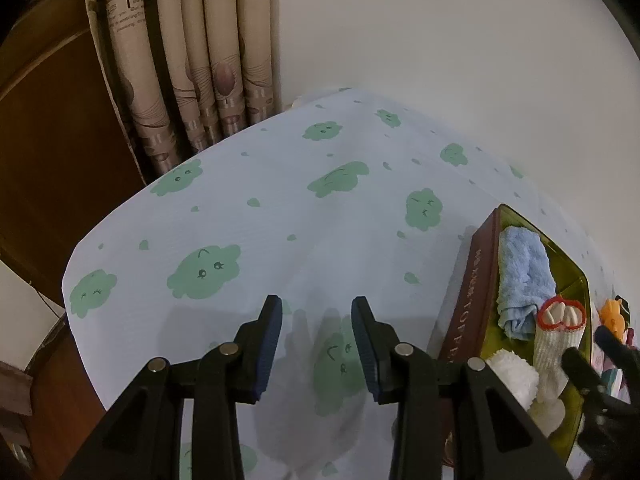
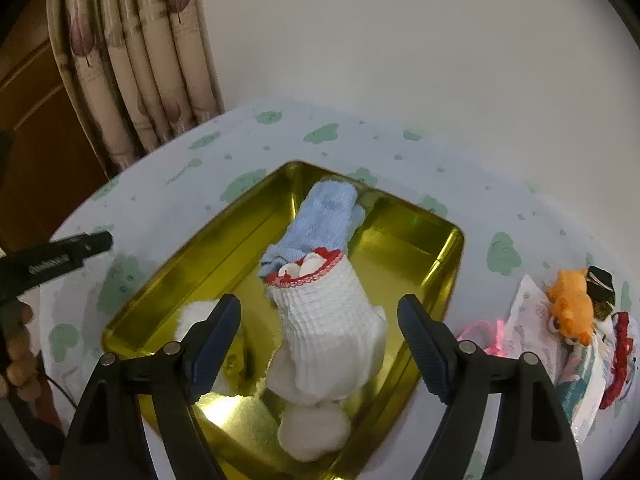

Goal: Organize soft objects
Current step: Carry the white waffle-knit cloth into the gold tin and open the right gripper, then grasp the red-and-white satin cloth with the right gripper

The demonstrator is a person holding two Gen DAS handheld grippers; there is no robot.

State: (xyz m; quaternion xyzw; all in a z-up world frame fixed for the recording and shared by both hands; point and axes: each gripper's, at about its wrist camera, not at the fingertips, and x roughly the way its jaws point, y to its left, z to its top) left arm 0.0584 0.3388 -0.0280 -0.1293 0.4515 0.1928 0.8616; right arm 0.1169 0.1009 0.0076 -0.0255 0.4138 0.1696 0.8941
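Note:
A gold tin box (image 2: 436,264) sits on the table. In it lie a rolled light blue towel (image 2: 324,216), a white knitted sock with a red trim (image 2: 328,320) and white fluffy pieces (image 2: 316,432). My right gripper (image 2: 320,320) is open, its fingers either side of the sock and above it. My left gripper (image 1: 316,320) is open and empty over the tablecloth, left of the box. In the left wrist view the box (image 1: 476,292) shows at the right with the towel (image 1: 520,276) and sock (image 1: 556,340).
The table has a pale cloth with green cloud prints (image 1: 280,208). An orange plush toy (image 2: 572,304), a pink ribbon (image 2: 480,332) and packaged items (image 2: 584,368) lie right of the box. Curtains (image 1: 192,52) and a white wall stand behind.

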